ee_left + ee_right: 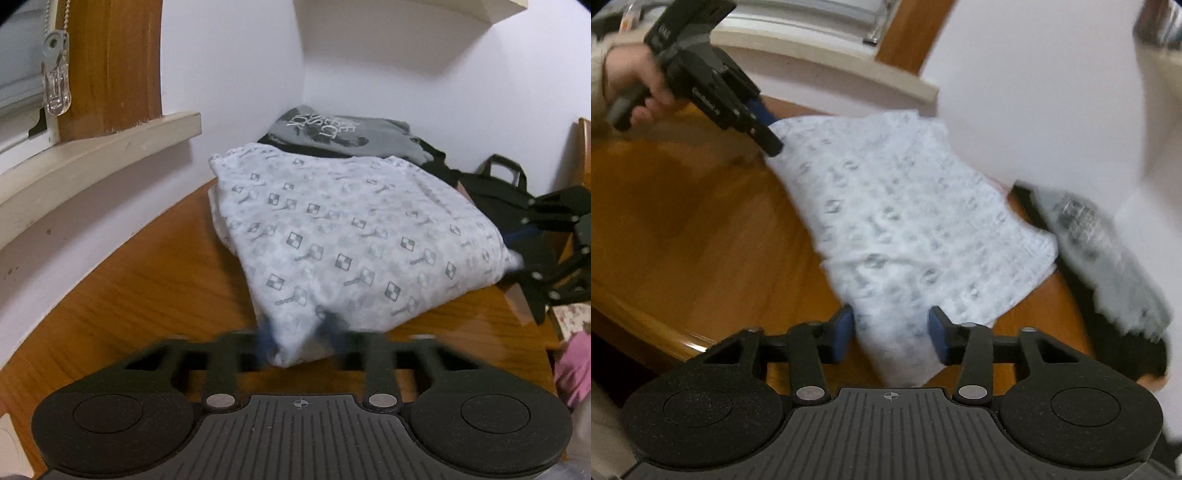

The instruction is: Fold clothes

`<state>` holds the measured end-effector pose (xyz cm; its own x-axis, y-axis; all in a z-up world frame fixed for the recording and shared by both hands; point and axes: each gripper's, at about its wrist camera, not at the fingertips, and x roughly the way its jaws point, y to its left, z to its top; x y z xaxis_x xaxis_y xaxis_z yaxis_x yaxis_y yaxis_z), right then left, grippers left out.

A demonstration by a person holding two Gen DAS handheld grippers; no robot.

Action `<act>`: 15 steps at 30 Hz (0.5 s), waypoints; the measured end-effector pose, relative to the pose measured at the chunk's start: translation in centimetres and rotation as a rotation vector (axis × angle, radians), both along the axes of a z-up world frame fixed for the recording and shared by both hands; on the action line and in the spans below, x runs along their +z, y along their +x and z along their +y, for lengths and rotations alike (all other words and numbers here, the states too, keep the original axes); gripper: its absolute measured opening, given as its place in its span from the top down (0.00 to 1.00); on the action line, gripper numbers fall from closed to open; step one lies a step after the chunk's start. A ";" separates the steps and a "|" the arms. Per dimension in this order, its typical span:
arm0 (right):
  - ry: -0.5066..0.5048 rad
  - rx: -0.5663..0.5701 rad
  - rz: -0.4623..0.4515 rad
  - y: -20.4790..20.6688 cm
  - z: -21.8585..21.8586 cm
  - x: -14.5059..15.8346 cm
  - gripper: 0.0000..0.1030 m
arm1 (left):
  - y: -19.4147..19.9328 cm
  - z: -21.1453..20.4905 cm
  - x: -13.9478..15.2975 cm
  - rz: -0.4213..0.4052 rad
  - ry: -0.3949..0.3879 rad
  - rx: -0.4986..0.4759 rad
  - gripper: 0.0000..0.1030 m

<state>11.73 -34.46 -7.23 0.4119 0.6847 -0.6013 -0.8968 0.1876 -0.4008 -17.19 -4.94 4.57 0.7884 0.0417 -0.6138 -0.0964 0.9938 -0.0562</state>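
A white garment with a grey checker-and-key print [351, 240] lies folded on the wooden table [129, 295]; it also shows in the right wrist view [905, 221]. My left gripper [301, 334] has a near corner of it between its blurred blue pads, jaws partly apart. My right gripper [892, 332] stands open with another corner of the garment between its pads [842, 332]. The left gripper shows in the right wrist view [764, 122] at the garment's far corner, and the right gripper shows in the left wrist view [517, 251] at the garment's right edge.
A folded grey printed shirt [343, 129] lies behind the white garment in the wall corner. A black bag [495, 184] sits to the right. A window sill [92, 155] and wooden frame run along the left. Pink cloth [572, 365] lies past the table's right edge.
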 end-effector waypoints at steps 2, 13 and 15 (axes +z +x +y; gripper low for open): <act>-0.034 -0.012 -0.004 0.6 0.1 0.2 0.83 | -0.3 -0.5 0.7 -0.014 0.047 0.034 0.96; -0.037 -0.043 -0.017 0.7 -3.8 1.3 0.90 | -1.9 -0.2 1.9 0.028 0.058 0.064 0.95; -0.030 -0.066 -0.005 1.6 -4.8 2.0 0.88 | -2.6 0.2 2.5 0.018 0.047 0.086 0.95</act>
